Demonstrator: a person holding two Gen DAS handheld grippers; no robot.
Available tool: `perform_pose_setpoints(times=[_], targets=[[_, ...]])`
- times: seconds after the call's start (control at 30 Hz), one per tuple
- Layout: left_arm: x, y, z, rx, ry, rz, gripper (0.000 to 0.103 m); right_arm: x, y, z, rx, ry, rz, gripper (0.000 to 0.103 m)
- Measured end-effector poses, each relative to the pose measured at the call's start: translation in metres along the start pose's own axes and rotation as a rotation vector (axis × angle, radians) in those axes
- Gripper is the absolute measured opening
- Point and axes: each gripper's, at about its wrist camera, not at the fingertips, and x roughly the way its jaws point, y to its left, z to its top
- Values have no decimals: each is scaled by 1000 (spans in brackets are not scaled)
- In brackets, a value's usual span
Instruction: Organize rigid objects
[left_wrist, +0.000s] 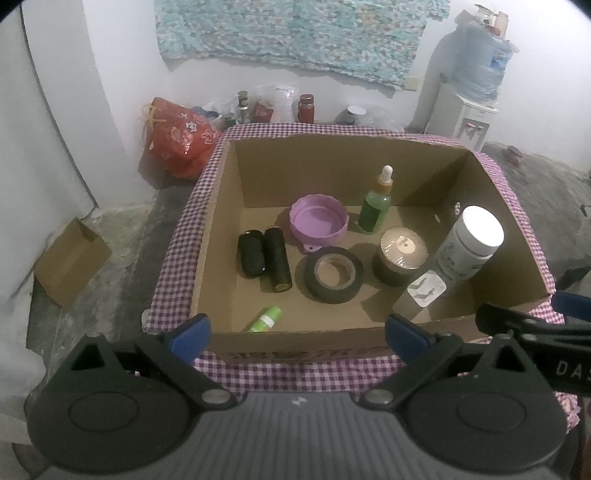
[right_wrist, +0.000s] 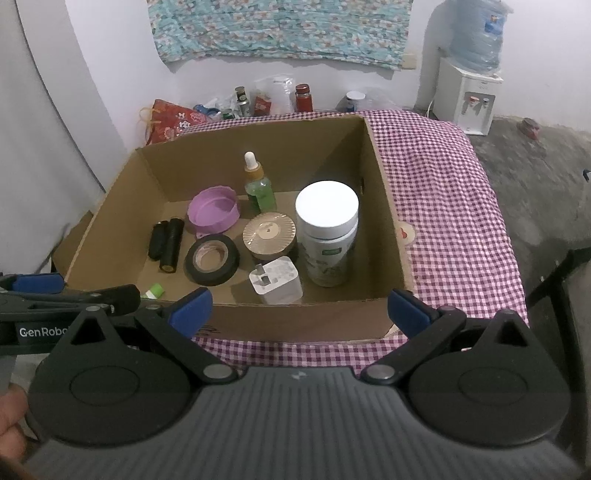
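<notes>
An open cardboard box (left_wrist: 218, 229) (right_wrist: 388, 206) rests on a purple checked cloth (right_wrist: 443, 192). Inside it are a purple lid (left_wrist: 318, 221) (right_wrist: 213, 211), a green dropper bottle (left_wrist: 376, 202) (right_wrist: 259, 184), two black cylinders (left_wrist: 264, 258) (right_wrist: 167, 242), a black tape roll (left_wrist: 334, 274) (right_wrist: 211, 259), a gold-topped jar (left_wrist: 400, 254) (right_wrist: 269, 236), a white-capped bottle (left_wrist: 471, 240) (right_wrist: 328, 232), a white charger (left_wrist: 424, 290) (right_wrist: 276, 279) and a small green tube (left_wrist: 266, 318) (right_wrist: 155, 291). My left gripper (left_wrist: 297, 334) and right gripper (right_wrist: 299, 310) both hover open and empty at the box's near wall.
Jars, bags and a red sack (left_wrist: 177, 136) crowd the floor behind the box. A water dispenser (right_wrist: 467, 92) stands at the back right. A small cardboard piece (left_wrist: 70, 262) lies on the floor at left. Bare checked cloth stretches right of the box.
</notes>
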Motion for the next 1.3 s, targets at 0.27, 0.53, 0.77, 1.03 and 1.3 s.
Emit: perform_pose_setpoints(times=[0.27, 0.53, 0.77, 1.03, 1.3], targets=[[-1, 2, 0, -3, 2, 2, 101, 1, 4, 1, -7, 0, 1, 102], [-2, 3, -1, -6, 3, 3, 101, 0, 5, 1, -7, 2, 1, 102], [-3, 4, -2, -8, 3, 6, 100, 1, 6, 1, -12, 2, 2, 102], [-3, 4, -3, -10, 4, 7, 100, 1, 6, 1, -11, 3, 2, 102], [-3, 4, -3, -10, 4, 7, 100, 1, 7, 0, -13, 3, 3, 102]])
